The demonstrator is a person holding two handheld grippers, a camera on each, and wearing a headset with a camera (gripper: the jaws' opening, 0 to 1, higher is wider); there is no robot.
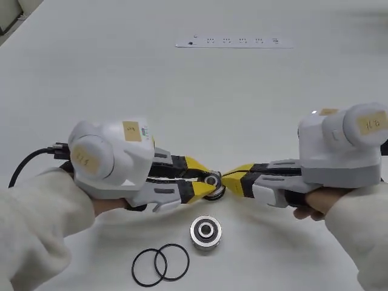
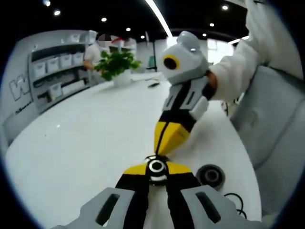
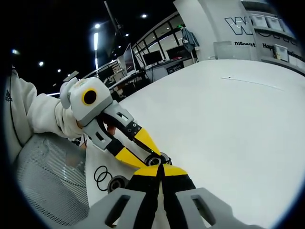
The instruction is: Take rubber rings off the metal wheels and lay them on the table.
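Left hand-held gripper (image 1: 208, 180) is clamped on a small metal wheel (image 1: 213, 180), held just above the worktop (image 1: 254, 109), wheel face turned toward the person. Judged reason: one side fixes the wheel so the other can work the ring off without it rolling away.

Right hand-held gripper (image 1: 225, 177) comes in from the opposite side, nose to nose with the left one. Its jaws are pressed together and the tip touches the wheel's rim. That looks like an attempt to pick or pinch the ring at the edge. Whether any rubber is actually caught between the tips is too small to tell.

In the left gripper view the held wheel is a shiny silver disc with a dark hub, bearing-like, with a thin dark band round the outside, probably a ring still on.

A second metal wheel (image 1: 206, 231) lies flat on the worktop, just below the two meeting tips on the person's side. It has the same silver face and dark centre. Can't tell if it carries a ring.

Two rubber rings (image 1: 160, 265) lie flat near that wheel, below the left hand-held gripper's jaws. They are thin black loops, overlapping each other, so they count as already taken off.

A white power strip (image 1: 233, 42) lies well beyond both tips, out of play.

Task judged partway done, with the stripping step in hand.
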